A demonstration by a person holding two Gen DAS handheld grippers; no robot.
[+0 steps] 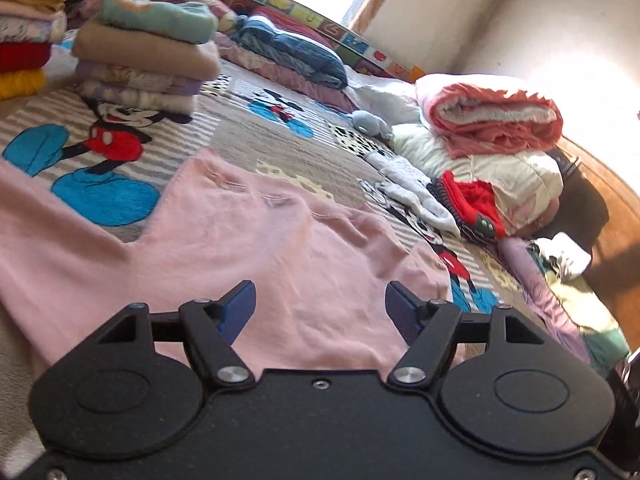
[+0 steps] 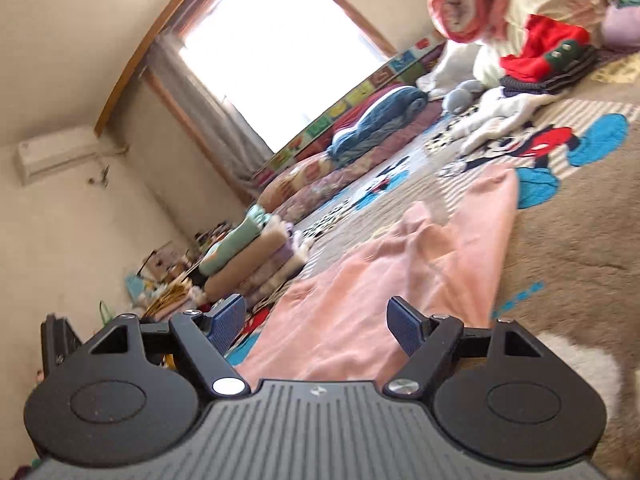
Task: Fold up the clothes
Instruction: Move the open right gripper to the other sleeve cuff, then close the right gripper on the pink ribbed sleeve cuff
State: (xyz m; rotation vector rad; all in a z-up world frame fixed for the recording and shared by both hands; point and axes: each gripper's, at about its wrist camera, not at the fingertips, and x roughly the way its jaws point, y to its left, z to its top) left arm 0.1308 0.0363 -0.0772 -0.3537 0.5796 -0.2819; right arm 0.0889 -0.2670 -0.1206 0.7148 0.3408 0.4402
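A pale pink garment [image 1: 248,248] lies spread flat on the cartoon-mouse blanket [image 1: 240,136], one sleeve reaching out to the left. My left gripper [image 1: 320,306] hovers low over its near edge, open, with nothing between the blue pads [image 1: 240,310]. In the right wrist view the same pink garment [image 2: 400,280] stretches away from the camera, with a raised fold near its far end. My right gripper [image 2: 318,318] stands open just above the garment's near end and holds nothing.
A stack of folded clothes [image 1: 148,52] sits at the back left, with another pile [image 1: 24,32] beside it. Unfolded laundry [image 1: 480,160] with a coral blanket on top is heaped at the right. Pillows [image 1: 292,52] line the far edge, and a window [image 2: 280,48] is lit behind.
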